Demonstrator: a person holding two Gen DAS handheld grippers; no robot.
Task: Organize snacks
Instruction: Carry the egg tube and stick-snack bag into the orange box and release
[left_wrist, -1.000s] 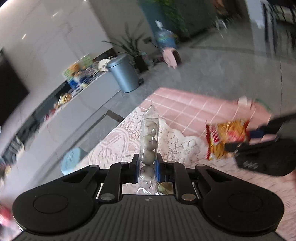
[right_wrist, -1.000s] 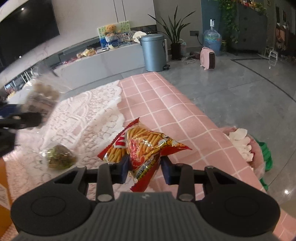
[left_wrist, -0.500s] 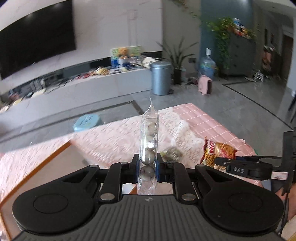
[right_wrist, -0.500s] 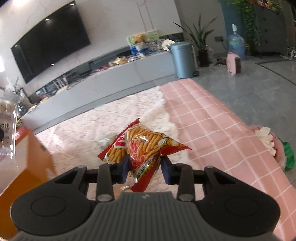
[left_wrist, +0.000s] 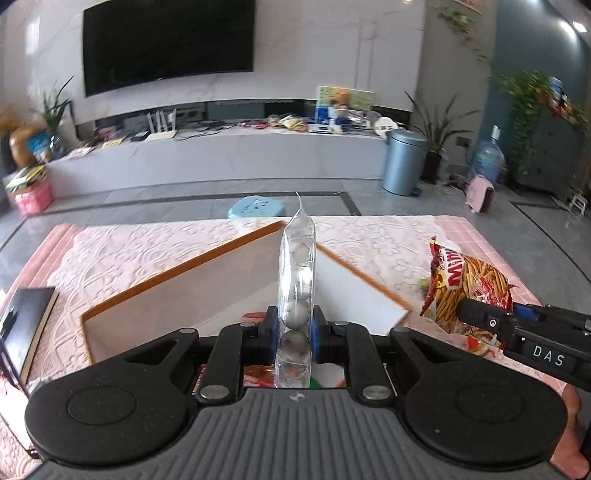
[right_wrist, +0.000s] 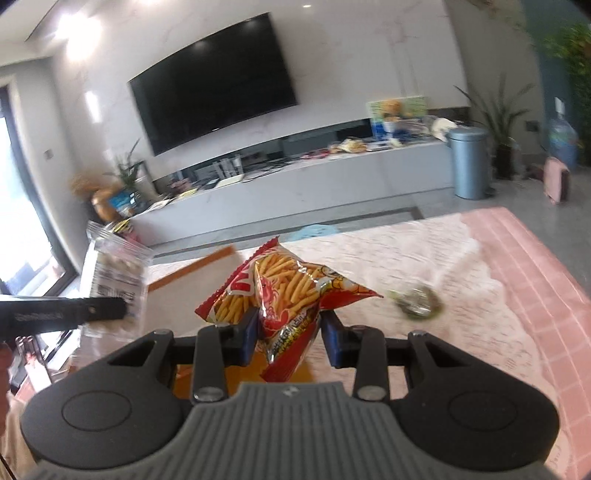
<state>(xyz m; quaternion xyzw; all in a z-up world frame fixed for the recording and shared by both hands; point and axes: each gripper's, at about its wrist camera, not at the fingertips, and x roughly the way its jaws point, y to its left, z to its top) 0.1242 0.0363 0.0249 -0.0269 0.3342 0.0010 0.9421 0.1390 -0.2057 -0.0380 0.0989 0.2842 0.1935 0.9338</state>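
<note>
Both packets are airborne now and swung over toward the box. My left claw (left_wrist: 293, 341) is clamped on the clear packet of round sweets (left_wrist: 297, 280), held upright at centre frame, directly above the orange-rimmed white box (left_wrist: 221, 280). A second ago that packet hung over bare lace cloth; the box was not in frame at all. My right claw (right_wrist: 288, 332) grips the red packet of fried sticks (right_wrist: 284, 291), centre of its view, with the box's orange edge just showing at lower left. Earlier it faced the pink checked counter (right_wrist: 517, 266).

One small greenish packet (right_wrist: 419, 301) lies on the lace at right, not collected.

Judgement: both loads are near the drop point; release into the box comes next.
</note>
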